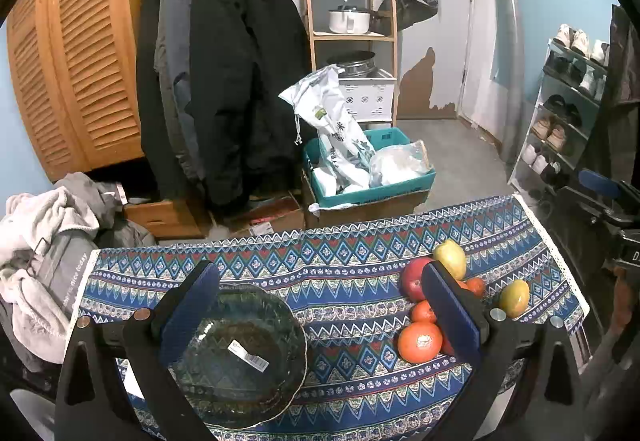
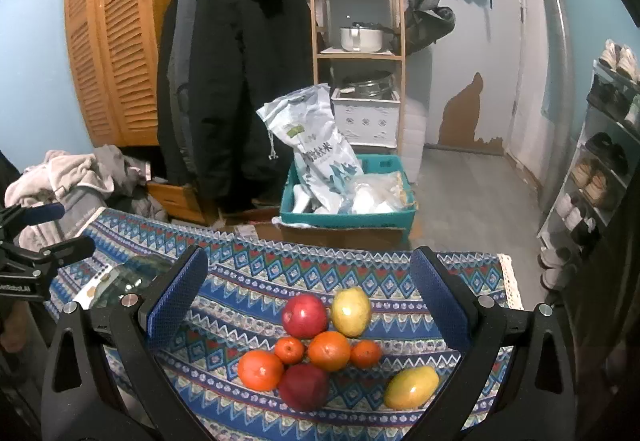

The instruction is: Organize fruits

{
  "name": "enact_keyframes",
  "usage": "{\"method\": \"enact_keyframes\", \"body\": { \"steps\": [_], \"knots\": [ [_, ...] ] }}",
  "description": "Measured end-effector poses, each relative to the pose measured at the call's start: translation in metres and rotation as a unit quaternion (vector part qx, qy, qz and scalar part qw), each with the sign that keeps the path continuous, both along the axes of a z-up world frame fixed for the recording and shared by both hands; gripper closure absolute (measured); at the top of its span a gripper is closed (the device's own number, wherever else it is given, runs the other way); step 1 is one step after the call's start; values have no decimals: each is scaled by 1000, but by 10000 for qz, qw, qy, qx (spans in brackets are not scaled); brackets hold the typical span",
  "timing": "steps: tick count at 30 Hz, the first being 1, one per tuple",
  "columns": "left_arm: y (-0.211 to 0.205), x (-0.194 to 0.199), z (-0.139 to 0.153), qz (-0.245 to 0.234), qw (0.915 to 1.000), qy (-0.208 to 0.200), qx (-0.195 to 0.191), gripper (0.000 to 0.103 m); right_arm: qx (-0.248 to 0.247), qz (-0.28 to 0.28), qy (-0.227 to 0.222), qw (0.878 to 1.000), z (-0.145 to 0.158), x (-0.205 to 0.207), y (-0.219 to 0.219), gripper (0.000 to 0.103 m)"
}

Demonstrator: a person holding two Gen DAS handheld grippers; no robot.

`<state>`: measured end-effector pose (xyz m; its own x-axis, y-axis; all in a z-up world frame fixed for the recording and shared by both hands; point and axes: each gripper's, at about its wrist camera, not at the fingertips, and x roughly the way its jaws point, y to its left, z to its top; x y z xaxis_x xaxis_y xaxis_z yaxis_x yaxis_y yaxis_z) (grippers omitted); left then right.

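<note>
A pile of fruit lies on the patterned cloth: two red apples (image 2: 305, 315), several oranges (image 2: 329, 351), a yellow pear (image 2: 351, 311) and a mango (image 2: 411, 387). My right gripper (image 2: 306, 305) is open and empty, its fingers either side of the pile, above it. A dark glass bowl (image 1: 240, 355) with a barcode sticker sits on the left of the cloth. My left gripper (image 1: 320, 305) is open and empty over the bowl; its right finger (image 1: 450, 315) hides part of the fruit (image 1: 420, 341). The bowl's edge shows in the right wrist view (image 2: 132, 275).
The table with the blue patterned cloth (image 1: 340, 293) ends at its far edge ahead. Beyond it on the floor stand a teal crate (image 2: 348, 215) with bags, hanging coats (image 1: 224, 81), a wooden shelf (image 1: 352, 21), a clothes pile (image 1: 44, 241) on the left and a shoe rack (image 1: 568, 121) on the right.
</note>
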<state>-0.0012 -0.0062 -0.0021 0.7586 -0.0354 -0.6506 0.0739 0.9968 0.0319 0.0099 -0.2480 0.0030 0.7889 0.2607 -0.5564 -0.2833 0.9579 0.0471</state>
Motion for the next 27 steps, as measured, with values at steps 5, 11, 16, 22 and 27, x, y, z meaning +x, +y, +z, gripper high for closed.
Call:
{"method": "enact_keyframes", "body": {
  "steps": [5, 11, 16, 22, 27],
  "knots": [
    [-3, 3, -2, -36, 10000, -6, 4, 1, 5, -37, 26, 10000, 1, 0, -3, 4],
    [-10, 12, -12, -84, 9999, 103, 60, 1, -19, -101, 93, 9999, -2, 2, -10, 4],
    [-18, 24, -28, -232, 9990, 377, -23, 1, -95, -266, 253, 9993, -12, 6, -21, 4],
    [-36, 40, -58, -451, 9953, 856, -16, 1, -137, -500, 601, 9968, -30, 15, -38, 4],
    [-56, 50, -89, -638, 9898, 1274, 96, 1, -130, -708, 907, 9933, -47, 22, -56, 4]
  ]
}}
